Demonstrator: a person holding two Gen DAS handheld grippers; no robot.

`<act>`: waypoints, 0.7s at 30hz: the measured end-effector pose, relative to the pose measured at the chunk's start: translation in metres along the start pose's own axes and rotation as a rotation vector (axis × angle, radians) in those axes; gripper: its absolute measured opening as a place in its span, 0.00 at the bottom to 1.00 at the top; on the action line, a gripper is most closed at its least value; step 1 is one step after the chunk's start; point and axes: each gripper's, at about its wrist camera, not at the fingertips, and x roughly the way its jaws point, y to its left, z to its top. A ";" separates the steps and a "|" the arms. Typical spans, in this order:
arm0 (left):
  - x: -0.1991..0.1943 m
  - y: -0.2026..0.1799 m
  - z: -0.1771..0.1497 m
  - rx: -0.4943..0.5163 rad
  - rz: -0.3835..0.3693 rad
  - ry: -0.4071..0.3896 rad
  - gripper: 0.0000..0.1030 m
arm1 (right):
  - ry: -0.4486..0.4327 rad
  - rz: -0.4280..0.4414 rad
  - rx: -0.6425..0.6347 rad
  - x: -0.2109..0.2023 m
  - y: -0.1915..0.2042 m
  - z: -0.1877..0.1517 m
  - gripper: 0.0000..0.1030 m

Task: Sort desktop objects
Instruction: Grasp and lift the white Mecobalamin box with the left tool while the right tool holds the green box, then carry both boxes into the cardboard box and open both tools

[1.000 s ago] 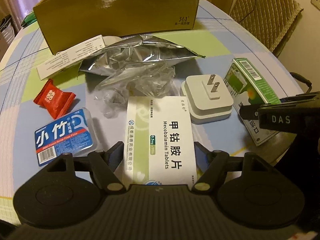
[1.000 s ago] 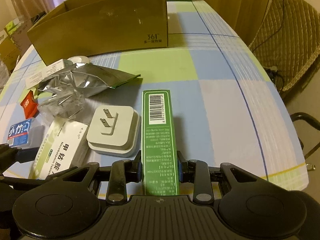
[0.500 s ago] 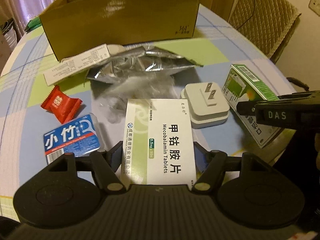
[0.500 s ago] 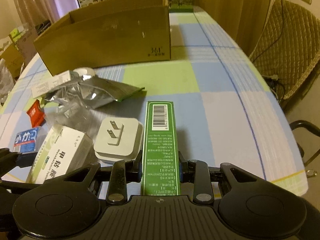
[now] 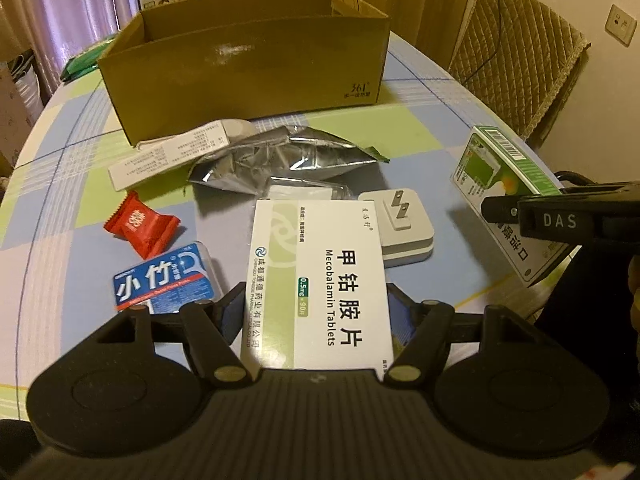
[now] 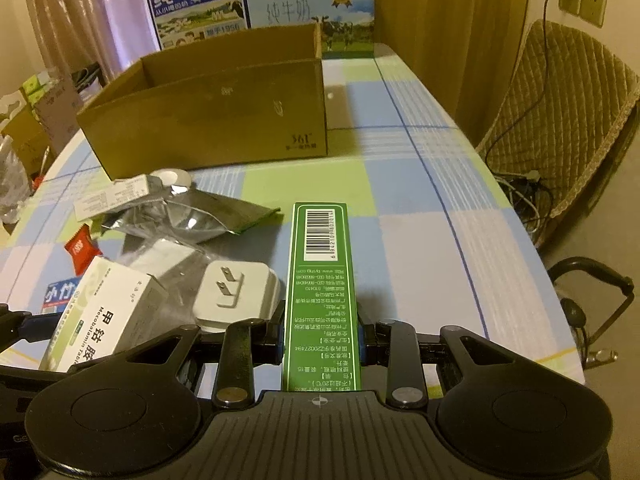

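Each of the two handheld grippers carries one medicine carton above a round bench covered in a blue, green and white checked cloth [image 5: 420, 120]. The left gripper [image 5: 316, 312] has its fingers closed against the long sides of a flat white and pale green cardboard tablet box [image 5: 320, 280]. The right gripper [image 6: 322, 334] has its fingers pinched tight on a tall, narrow green carton with a barcode [image 6: 320, 280], held on edge. Both cartons look light, stiff and a little crushable, so a grip across the narrow sides suits them, without hard squeezing.

One open brown cardboard box [image 5: 248, 64] stands at the far side, probably the place for sorted items. Six loose things lie between: one white wall plug adapter [image 5: 404, 228], one crumpled silver foil pouch [image 5: 288, 160] that would slip and buckle, one red wrapped sweet [image 5: 142, 226], one blue floss pick case [image 5: 164, 280], one long white slim carton [image 5: 168, 152], and some clear plastic wrap [image 6: 160, 256].
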 end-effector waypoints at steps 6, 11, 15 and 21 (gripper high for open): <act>-0.012 0.006 0.005 -0.021 0.009 -0.019 0.64 | -0.030 0.020 -0.010 -0.013 0.006 0.006 0.27; -0.024 0.015 0.021 -0.041 0.024 -0.061 0.64 | -0.063 0.038 -0.022 -0.021 0.011 0.020 0.27; -0.031 0.024 0.039 -0.041 0.039 -0.102 0.64 | -0.088 0.066 -0.033 -0.023 0.016 0.038 0.27; -0.036 0.045 0.079 -0.038 0.063 -0.160 0.65 | -0.142 0.145 -0.038 -0.016 0.027 0.084 0.27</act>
